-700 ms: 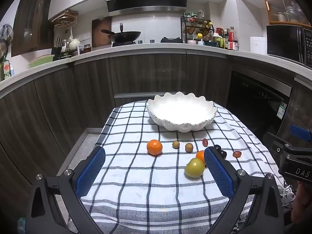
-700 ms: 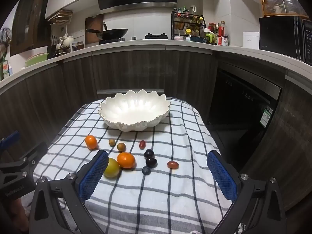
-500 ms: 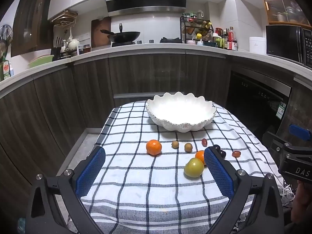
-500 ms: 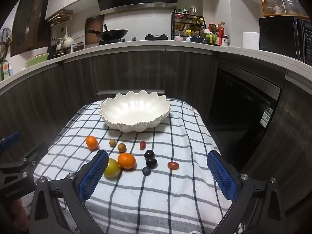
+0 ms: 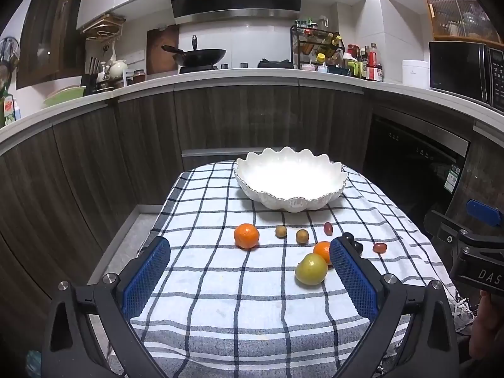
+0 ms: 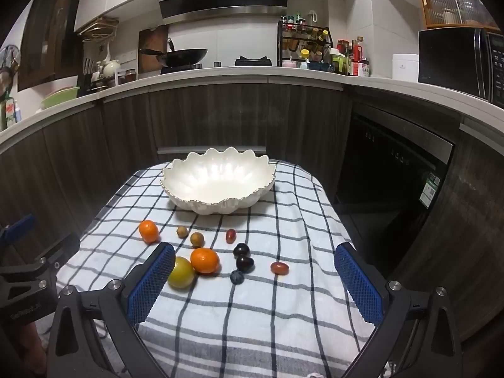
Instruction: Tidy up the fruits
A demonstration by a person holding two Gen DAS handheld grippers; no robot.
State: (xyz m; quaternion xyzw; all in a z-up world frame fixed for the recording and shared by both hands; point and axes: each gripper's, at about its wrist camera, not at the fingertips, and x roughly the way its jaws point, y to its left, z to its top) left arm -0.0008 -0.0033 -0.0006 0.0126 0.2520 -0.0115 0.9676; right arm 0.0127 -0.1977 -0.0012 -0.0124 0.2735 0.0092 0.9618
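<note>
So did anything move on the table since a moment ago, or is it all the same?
Nothing visibly changed. The left gripper and right gripper hang open over the checked cloth, holding nothing. The white bowl is empty, and the oranges, the yellow-green fruit and the small dark fruits lie where they were.

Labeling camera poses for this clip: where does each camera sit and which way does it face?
Left wrist: on the left gripper, angled down over the checked cloth toward the white bowl; own open blue pads show, right gripper at its right edge.
Right wrist: on the right gripper, same heading; own open pads, left gripper at its left edge.
Shared: bowl, loose fruit, counter.
</note>
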